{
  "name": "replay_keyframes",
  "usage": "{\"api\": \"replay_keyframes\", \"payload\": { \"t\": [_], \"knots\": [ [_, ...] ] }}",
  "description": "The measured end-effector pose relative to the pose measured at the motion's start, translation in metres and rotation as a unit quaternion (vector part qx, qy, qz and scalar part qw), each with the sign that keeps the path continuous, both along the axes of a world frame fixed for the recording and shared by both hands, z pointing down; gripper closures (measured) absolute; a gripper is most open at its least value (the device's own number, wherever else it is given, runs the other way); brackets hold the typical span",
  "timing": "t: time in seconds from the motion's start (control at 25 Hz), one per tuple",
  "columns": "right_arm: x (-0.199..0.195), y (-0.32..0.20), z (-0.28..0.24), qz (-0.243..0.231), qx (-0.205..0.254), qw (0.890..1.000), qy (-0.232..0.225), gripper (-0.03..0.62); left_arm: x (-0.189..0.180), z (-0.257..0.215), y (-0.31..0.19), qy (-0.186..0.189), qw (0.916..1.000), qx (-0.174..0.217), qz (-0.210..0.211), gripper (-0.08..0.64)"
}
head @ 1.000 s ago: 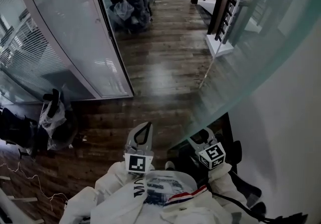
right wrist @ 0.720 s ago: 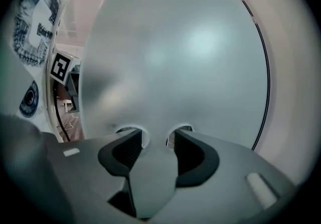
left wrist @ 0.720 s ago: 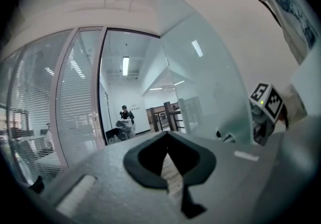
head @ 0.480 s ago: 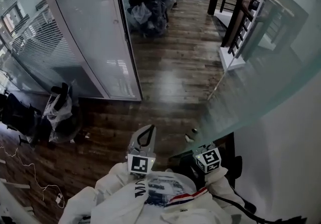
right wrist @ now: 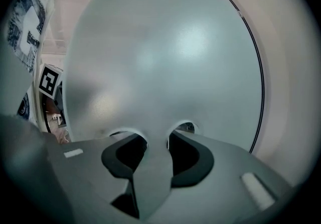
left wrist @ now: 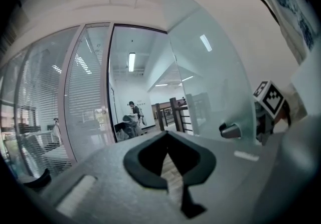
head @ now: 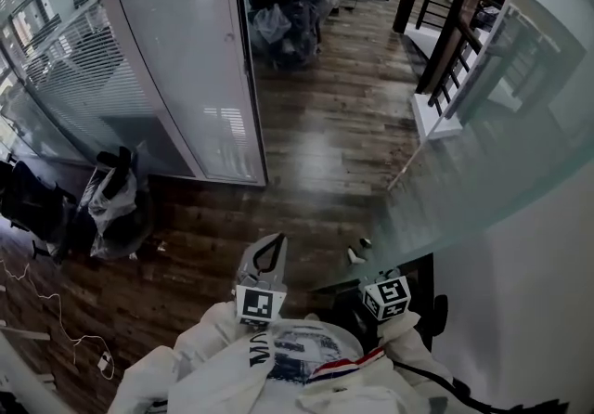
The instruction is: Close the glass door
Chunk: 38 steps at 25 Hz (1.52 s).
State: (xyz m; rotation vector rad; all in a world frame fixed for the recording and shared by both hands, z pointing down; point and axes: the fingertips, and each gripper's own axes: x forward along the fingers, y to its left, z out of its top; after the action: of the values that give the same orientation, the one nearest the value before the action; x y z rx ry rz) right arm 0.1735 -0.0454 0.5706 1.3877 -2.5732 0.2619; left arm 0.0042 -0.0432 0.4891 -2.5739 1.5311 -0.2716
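The frosted glass door (head: 520, 124) stands open at the right, its lower edge slanting over the wooden floor. My right gripper (head: 373, 265) reaches under that edge, its marker cube (head: 387, 297) showing. In the right gripper view the right gripper (right wrist: 156, 140) has just been closing, and its pads press a pale upright strip, the door's handle (right wrist: 150, 168), with the glass door (right wrist: 165, 57) filling the view behind. My left gripper (head: 275, 240) hangs beside it, shut and holding nothing. In the left gripper view the left gripper (left wrist: 167, 135) points level past a handle stub (left wrist: 229, 129).
A fixed glass partition (head: 176, 59) with a dark frame stands at the left. Plastic bags (head: 111, 203) lie at its foot and cables (head: 56, 310) trail on the floor. Wrapped chairs (head: 288, 18) and a dark stair railing (head: 445, 32) are farther off. A white wall (head: 538, 291) is at the right.
The door's lower edge has drawn toward the right of the head view, baring more floor. Two small handle parts now show beside it. Both grippers sit slightly lower in the picture.
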Motion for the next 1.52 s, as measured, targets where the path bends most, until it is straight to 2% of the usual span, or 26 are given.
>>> {"api": "replay_keyframes", "payload": {
  "t": [0.4,0.52,0.68,1.04,1.36,1.52],
  "knots": [
    [-0.017,-0.02,-0.003,0.033,0.013,0.999,-0.012,0.451,-0.038,0.014,0.009,-0.011,0.9996,-0.023,-0.014,0.558],
    [-0.023,-0.029,-0.005,0.051,0.025,0.998,-0.007,0.453,-0.06,0.019,0.007,-0.004,0.9995,-0.009,-0.031,0.558],
    [-0.031,-0.041,-0.002,0.063,0.023,0.998,-0.006,0.453,-0.09,0.021,0.013,0.0,0.9984,-0.012,-0.056,0.558],
    [-0.059,-0.067,0.0,0.068,0.009,0.998,0.011,0.451,-0.138,0.032,0.017,0.01,0.9935,-0.039,-0.107,0.558],
    [-0.089,-0.1,0.001,0.069,0.001,0.997,0.016,0.454,-0.16,0.04,-0.028,0.001,0.9901,-0.053,-0.13,0.558],
    [-0.107,-0.121,-0.003,0.08,0.008,0.997,0.017,0.458,-0.167,0.032,-0.062,-0.003,0.9897,-0.045,-0.136,0.558]
  ]
}}
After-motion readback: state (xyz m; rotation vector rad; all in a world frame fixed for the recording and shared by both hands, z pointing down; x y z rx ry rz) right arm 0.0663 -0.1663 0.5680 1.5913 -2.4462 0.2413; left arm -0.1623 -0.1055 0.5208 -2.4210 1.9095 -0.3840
